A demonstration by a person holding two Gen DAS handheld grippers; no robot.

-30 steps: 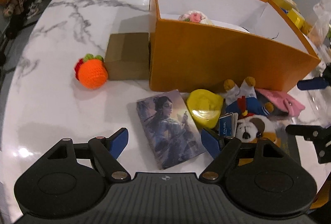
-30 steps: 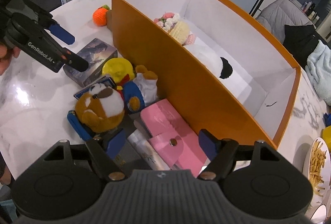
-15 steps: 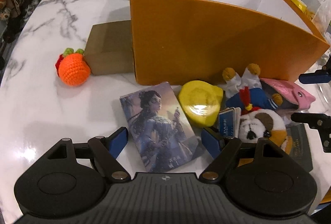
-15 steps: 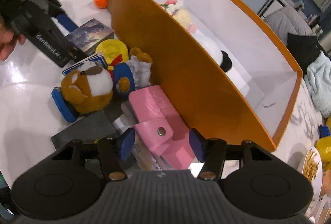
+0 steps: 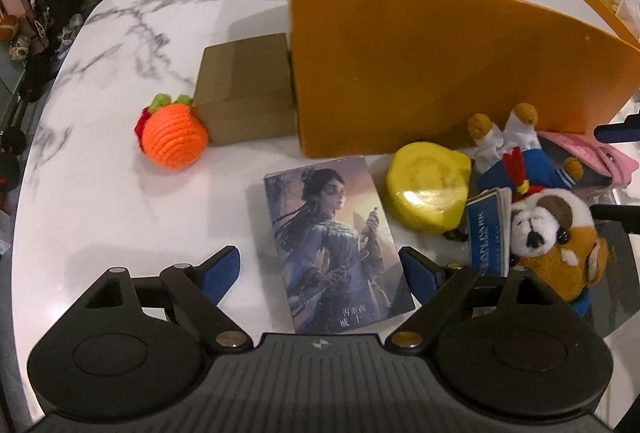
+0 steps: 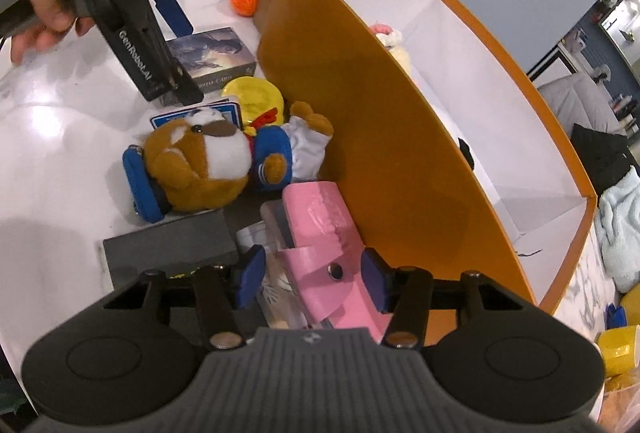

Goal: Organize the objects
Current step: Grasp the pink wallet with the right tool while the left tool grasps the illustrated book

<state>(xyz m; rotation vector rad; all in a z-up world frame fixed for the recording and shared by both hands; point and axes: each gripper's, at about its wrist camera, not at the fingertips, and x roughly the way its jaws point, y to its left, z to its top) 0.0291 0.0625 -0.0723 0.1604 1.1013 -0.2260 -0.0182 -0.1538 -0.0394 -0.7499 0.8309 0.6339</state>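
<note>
White marble bench (image 5: 120, 45) with grey veining, pretty glossy, and a big orange box (image 5: 440, 73) with white inside walls parked on it. Left gripper (image 5: 320, 269) is spread wide, holding nothing, with the flat illustrated card box (image 5: 336, 241) lying between its blue pads. Right gripper (image 6: 312, 275) is partly closed around the soft pink snap pouch (image 6: 324, 253), pads just beside its sides; can't tell if they're actually touching. Fuzzy brown-and-white plush (image 6: 200, 161) lies near the pouch, next to a glossy yellow lump (image 5: 428, 189). Crocheted orange ball (image 5: 174, 137) touches a small cardboard box (image 5: 244, 89).
</note>
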